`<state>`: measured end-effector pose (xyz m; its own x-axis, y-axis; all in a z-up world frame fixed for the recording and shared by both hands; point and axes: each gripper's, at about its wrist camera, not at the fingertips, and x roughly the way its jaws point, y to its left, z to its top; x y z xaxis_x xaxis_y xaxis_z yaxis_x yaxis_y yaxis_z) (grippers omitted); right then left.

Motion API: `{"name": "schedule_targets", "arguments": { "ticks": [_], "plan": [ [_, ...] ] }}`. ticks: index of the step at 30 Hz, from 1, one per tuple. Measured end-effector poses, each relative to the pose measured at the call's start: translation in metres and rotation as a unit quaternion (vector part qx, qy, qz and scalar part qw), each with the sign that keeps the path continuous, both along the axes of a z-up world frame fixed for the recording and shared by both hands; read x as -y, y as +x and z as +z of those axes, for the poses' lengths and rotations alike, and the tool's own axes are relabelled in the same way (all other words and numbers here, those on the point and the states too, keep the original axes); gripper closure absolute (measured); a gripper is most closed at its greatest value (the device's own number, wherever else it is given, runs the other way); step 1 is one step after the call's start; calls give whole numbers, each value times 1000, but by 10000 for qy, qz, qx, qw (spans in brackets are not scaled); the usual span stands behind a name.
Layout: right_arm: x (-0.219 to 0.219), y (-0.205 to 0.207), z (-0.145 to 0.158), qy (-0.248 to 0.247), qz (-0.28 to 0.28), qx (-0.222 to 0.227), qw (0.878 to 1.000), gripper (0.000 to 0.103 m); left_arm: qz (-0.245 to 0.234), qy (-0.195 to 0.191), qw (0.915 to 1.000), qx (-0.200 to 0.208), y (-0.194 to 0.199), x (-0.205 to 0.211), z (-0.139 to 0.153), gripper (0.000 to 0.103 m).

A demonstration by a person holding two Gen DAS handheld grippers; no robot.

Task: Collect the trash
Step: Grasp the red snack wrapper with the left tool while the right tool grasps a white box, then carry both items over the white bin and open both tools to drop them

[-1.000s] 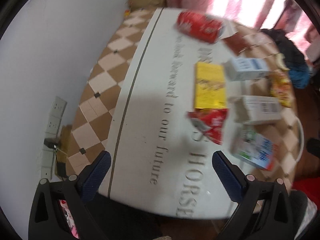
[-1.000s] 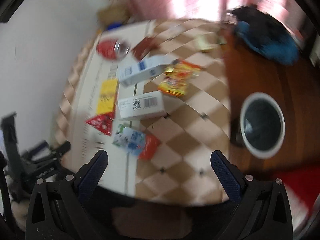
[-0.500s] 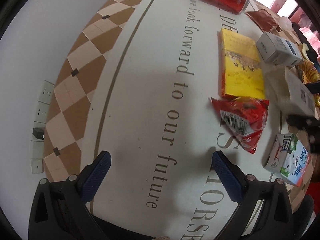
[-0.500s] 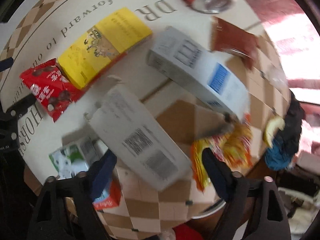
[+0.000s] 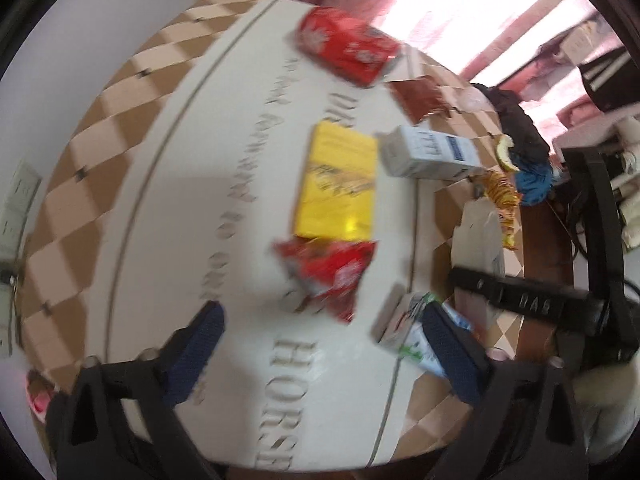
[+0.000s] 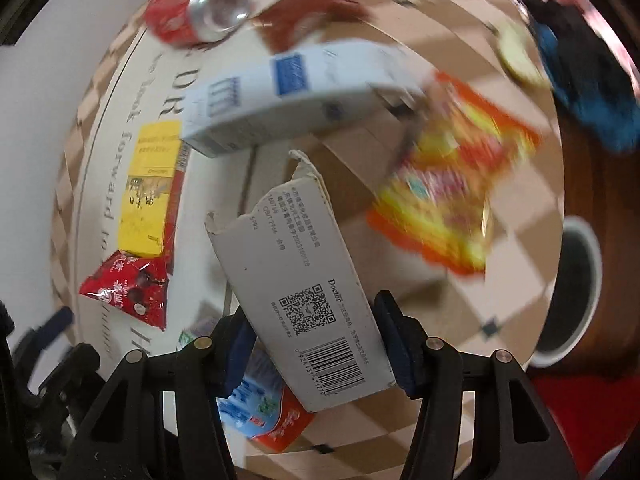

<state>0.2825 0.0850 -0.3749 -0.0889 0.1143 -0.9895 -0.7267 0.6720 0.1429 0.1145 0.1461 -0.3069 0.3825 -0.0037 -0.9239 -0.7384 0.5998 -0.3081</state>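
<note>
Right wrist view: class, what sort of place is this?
Probably a lived-in room at home: litter on a checked floor, pink curtains at a bright window, a wall socket.

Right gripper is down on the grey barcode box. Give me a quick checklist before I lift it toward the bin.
1. Grey box between the right gripper pads: ok; the jaws have just been closing and the pads sit at both its sides.
2. Grip firm enough to lift: cannot tell.
3. Box free of neighbours: not ok; the milk carton lies partly beneath it.
4. Bin in view and open: ok, at the right edge.
5. Left gripper empty: ok, nothing between its pads; its jaws have just been closing slightly.
6. Picture sharpness: not ok, both views are blurred.
</note>
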Motion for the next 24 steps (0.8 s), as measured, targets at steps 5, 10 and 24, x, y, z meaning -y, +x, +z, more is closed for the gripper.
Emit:
{"name": "schedule_targets", "arguments": {
  "ticks": [5, 10, 24],
  "plan": [
    [23, 9, 10, -1, -315, 186, 9993, 44, -48, 21, 9998, -199, 29, -5, -20, 64],
    [42, 6, 19, 115, -228, 495, 9984, 45, -153, 546, 9979, -317, 31, -7, -12, 97],
    [74, -6, 84, 975, -616, 937, 9889, 45, -131, 2155, 9750, -516, -1, 14, 54, 100]
  ]
}}
